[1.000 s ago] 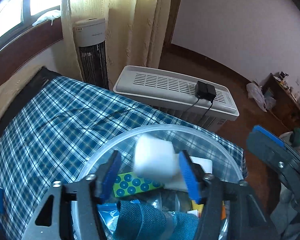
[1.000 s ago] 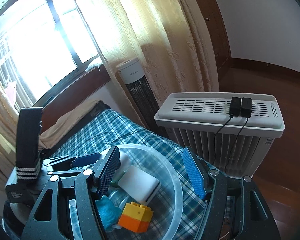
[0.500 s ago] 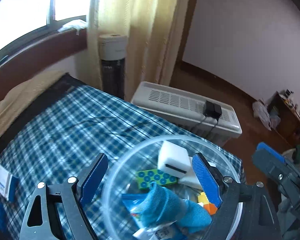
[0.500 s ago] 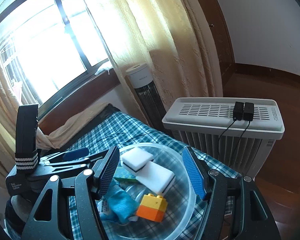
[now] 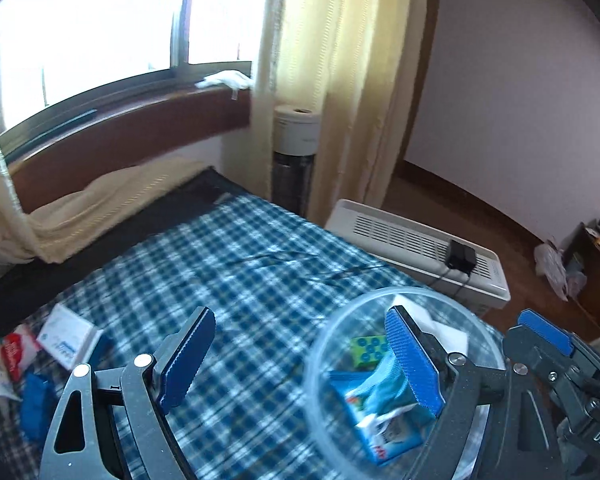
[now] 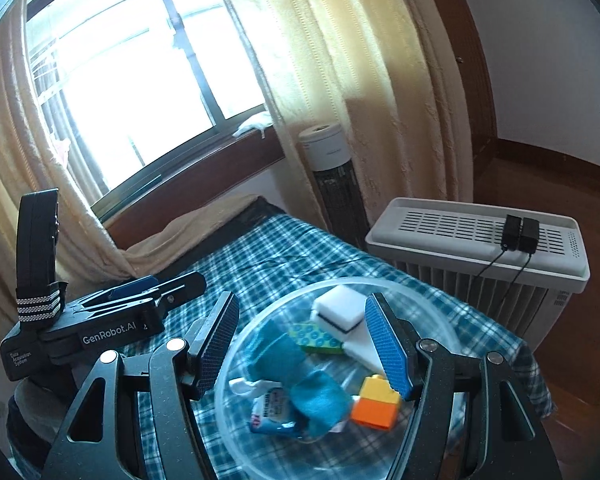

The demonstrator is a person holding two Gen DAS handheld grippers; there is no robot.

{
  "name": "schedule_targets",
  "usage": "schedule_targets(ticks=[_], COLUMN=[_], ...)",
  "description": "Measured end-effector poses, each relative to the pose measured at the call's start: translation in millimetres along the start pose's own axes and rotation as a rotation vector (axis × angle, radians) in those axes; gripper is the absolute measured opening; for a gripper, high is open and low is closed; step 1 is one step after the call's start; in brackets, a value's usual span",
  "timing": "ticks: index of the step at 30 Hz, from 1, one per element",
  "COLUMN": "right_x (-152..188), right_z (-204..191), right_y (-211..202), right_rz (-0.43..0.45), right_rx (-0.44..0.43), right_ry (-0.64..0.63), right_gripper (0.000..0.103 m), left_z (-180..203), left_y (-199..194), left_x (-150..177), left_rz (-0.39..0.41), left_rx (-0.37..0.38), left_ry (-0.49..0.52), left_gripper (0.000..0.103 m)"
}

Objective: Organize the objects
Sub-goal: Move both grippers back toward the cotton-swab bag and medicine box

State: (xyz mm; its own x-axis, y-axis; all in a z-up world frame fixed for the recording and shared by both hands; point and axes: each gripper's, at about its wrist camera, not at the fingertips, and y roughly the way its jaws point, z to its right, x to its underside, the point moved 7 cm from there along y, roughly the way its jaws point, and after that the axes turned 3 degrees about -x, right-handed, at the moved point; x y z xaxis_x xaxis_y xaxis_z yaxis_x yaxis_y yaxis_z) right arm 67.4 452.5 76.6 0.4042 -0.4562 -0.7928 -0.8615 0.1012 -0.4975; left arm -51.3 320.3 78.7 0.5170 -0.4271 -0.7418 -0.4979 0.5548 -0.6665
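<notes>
The left claw (image 5: 298, 316) is open, with nothing between its pads, only the blue checked cloth (image 5: 260, 264) under it. The right claw (image 6: 302, 298) is open too and holds nothing. It hangs over the clear plastic bowl (image 6: 352, 280).

The bowl sits on the cloth, near the edge by the white heater (image 6: 480, 232). Inside it are an orange and yellow brick (image 6: 376, 400), a small packet (image 6: 272, 412), a teal cloth (image 6: 276, 352), a green brick (image 6: 312, 336) and a white sponge (image 6: 338, 308) on top.

What could go wrong: both claws are very near the bowl. A bump on the rim could push the light bowl toward the edge, and it could tip off. The sponge sits high on the pile, so a knock could roll it out.

The right view shows the whole pile in the bowl clearly. The left view blurs the bowl, but it alone shows what is not yet put away: a white box (image 5: 66, 336), a red and white packet (image 5: 16, 352) and a blue thing (image 5: 36, 400), well apart from the bowl.
</notes>
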Motion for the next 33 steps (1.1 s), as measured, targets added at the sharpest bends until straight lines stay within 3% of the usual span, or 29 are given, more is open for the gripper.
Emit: schedule_targets(ticks=[23,33], right_x=[41.3,64.5], right_z=[-119.3,-167.6], right_y=[48.2,74.2], right_rz=[-0.131,-0.203], right_rx=[-0.162,-0.223], right_ry=[-0.129,-0.199], right_gripper=[0.067,0.067], left_z=[-151.5,-243.1], left_y=[-69.3,-86.6], left_x=[47.0,82.6], left_rz=[0.056,0.014], left_rx=[-0.270,-0.414], left_ry=[-0.187,-0.343], left_gripper=[0.093,0.093])
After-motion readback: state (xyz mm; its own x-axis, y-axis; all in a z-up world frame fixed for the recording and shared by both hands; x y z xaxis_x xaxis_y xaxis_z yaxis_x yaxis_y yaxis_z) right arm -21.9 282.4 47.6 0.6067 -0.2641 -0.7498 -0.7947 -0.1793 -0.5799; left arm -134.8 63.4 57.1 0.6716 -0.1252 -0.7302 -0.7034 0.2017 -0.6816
